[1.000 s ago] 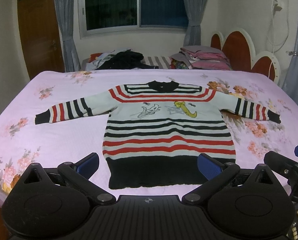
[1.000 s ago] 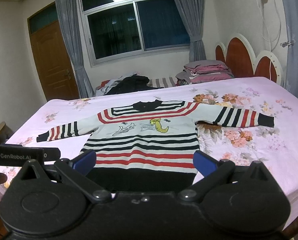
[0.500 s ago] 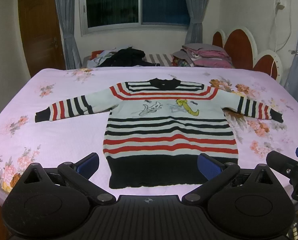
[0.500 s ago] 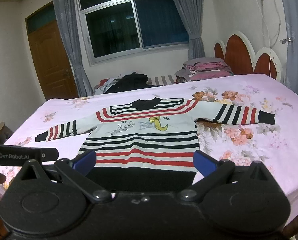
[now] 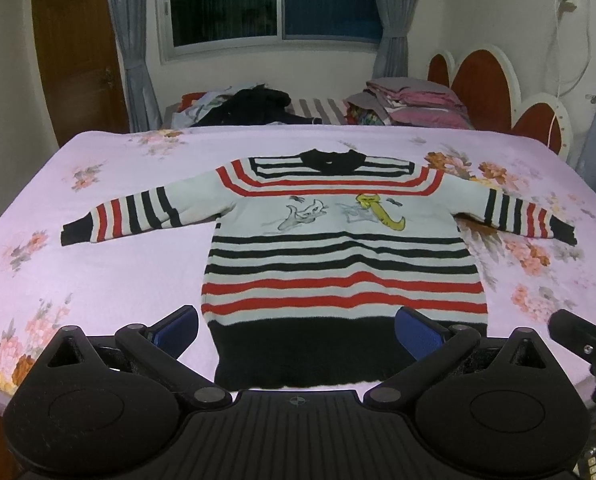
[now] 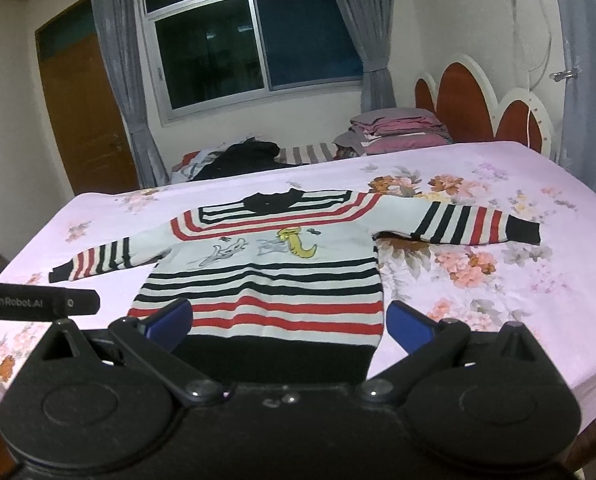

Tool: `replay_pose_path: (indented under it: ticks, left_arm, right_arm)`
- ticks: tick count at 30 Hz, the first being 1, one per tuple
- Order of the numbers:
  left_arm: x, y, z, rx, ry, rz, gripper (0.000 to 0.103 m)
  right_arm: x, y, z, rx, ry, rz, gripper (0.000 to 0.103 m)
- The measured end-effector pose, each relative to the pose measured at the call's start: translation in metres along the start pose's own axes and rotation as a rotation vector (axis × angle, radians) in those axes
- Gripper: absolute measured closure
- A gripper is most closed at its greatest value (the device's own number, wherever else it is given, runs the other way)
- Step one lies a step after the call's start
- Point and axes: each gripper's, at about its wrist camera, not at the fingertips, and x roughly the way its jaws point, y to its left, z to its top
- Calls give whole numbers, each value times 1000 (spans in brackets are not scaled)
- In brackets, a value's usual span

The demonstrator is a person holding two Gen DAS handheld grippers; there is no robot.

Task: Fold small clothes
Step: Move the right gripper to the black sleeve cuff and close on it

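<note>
While seen from the left wrist, sweater (image 5: 340,248) lies flat on pink floral bed (image 5: 97,280), both sleeves spread, with tip of right gripper (image 5: 578,336) entering at lower right. From right wrist, same sweater (image 6: 265,276) recorded, plus "GenRobot.AI" bar of left gripper (image 6: 37,302) at left edge, not legible in other view. Left gripper (image 5: 295,330) released, jaws wide, nothing held; right gripper (image 6: 287,322) likewise released. Against frames 1.0 s ago, both views sit closer and slightly higher; sweater unmoved. Collar points toward window (image 6: 253,36), black hem toward cameras. Long axis across sleeves, left to right.
</note>
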Motion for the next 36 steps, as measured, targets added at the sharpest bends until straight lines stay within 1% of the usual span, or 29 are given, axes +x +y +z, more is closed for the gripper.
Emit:
replay_pose_path:
  ticks: [8, 13, 16, 22, 27, 32, 36]
  left_arm:
    - [42, 6, 24, 0, 18, 0, 0]
    - [73, 13, 43, 10, 35, -9, 0]
    - [90, 20, 56, 21, 29, -16, 0]
    - [131, 33, 81, 54, 65, -52, 0]
    - [160, 47, 97, 50, 86, -86, 0]
    - [185, 52, 111, 44, 89, -86, 0]
    - [204, 48, 119, 32, 111, -82, 0]
  right_arm:
    - [30, -9, 10, 27, 20, -48, 0]
    - [54, -9, 19, 43, 25, -85, 0]
    - [70, -5, 25, 52, 23, -98, 0]
    - [101, 5, 39, 80, 25, -138, 0]
    - [122, 11, 53, 86, 16, -201, 0]
    - [138, 5, 62, 107, 15, -247, 3]
    - [149, -9, 67, 113, 16, -271, 6]
